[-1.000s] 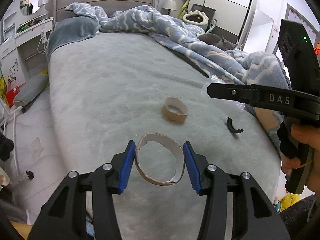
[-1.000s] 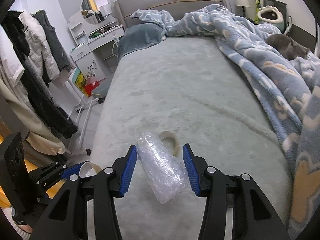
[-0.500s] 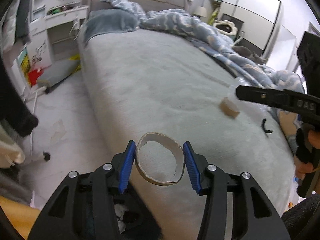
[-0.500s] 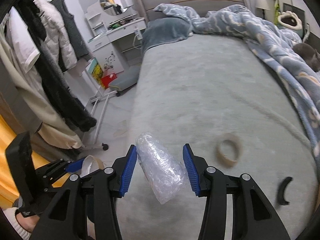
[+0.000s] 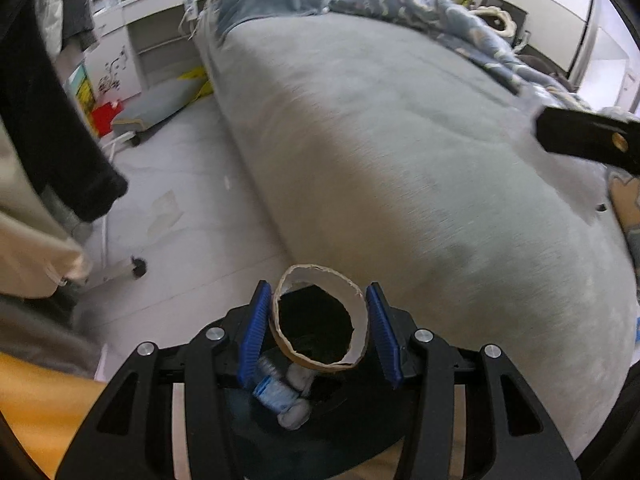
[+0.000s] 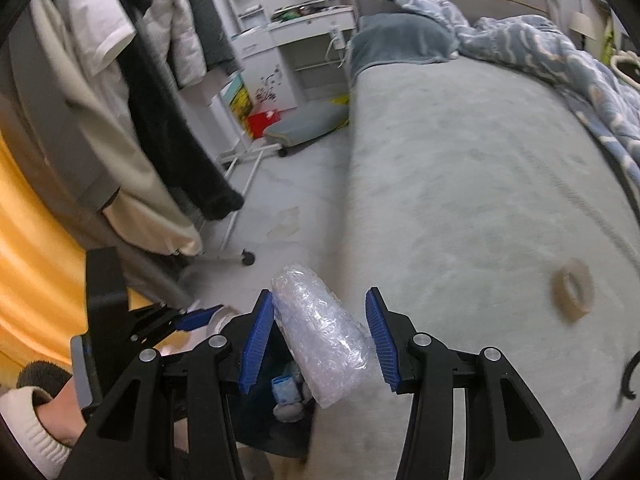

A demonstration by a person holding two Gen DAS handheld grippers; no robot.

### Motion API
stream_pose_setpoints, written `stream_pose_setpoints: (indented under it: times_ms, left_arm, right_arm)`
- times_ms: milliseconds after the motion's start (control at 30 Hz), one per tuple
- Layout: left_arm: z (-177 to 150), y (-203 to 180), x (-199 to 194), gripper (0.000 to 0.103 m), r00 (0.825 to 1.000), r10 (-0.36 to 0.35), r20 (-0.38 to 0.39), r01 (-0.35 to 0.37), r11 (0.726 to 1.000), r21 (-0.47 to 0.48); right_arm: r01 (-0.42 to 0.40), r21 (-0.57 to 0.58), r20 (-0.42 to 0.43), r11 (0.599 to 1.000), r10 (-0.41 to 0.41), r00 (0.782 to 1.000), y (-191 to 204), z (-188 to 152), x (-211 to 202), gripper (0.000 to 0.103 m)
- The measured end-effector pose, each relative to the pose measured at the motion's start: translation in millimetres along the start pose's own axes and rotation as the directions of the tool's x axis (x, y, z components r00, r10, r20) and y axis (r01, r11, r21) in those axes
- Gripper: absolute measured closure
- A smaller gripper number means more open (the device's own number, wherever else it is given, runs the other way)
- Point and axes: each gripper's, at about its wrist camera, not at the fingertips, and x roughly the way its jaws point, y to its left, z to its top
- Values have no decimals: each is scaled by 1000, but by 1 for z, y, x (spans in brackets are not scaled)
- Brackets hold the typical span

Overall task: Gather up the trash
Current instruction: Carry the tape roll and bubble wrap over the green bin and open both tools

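My left gripper (image 5: 318, 312) is shut on a torn cardboard ring (image 5: 362, 320), one blue pad on each side. It hangs over an open black bin (image 5: 360, 412) on the floor beside the bed; inside lie a small bottle (image 5: 272, 392) and crumpled tissue (image 5: 296, 414). My right gripper (image 6: 320, 312) is shut on a roll of clear bubble wrap (image 6: 320, 328), by the bed's edge, with the bin (image 6: 260, 420) just below and to its left. A brown tape ring (image 6: 572, 292) and a black curved piece (image 6: 630, 380) lie on the grey bed (image 6: 480, 160). The left gripper (image 6: 212, 316) also shows at the lower left.
Coats hang on a wheeled rack (image 6: 152, 120) at the left, its caster (image 6: 248, 258) on the pale floor. A grey wheeled stool (image 6: 308, 120) and a white dresser (image 6: 288, 40) stand further back. A blue blanket (image 6: 540, 48) is bunched across the bed's far side.
Both grippers have swung left off the bed's middle to its edge, and the left one now sits over the bin. Each keeps the same hold on its item.
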Motion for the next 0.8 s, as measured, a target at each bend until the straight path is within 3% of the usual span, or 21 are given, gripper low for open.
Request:
stream_pose_setpoints:
  times_ms: [267,533,600,733,800]
  left_arm:
    - [-25,38,15,51,990,-4,-142,-5,998,-63]
    - [-54,56,30,49,960,-54,-275,38,997,-61]
    - [-57,59,30,36,958,-57,-280,42,997,-60]
    - [-58,67,27,26,955,-87,-284,65,994,-84]
    - [-59,72,24,14,955,-92,-282,67,993,-98]
  right_arm:
    - [-31,-43,-65,999,28,997,35,-9,31,55]
    - [-51,-43,-98,998,47,994,51,-8,57,55]
    - [-50,-43,-112,998,45,993,54,-9,65,55]
    - [-47,-42,-142,998,40,989,55,-13,78,55]
    - [-42,-44,-161,998,34,986,56,-16,86,55]
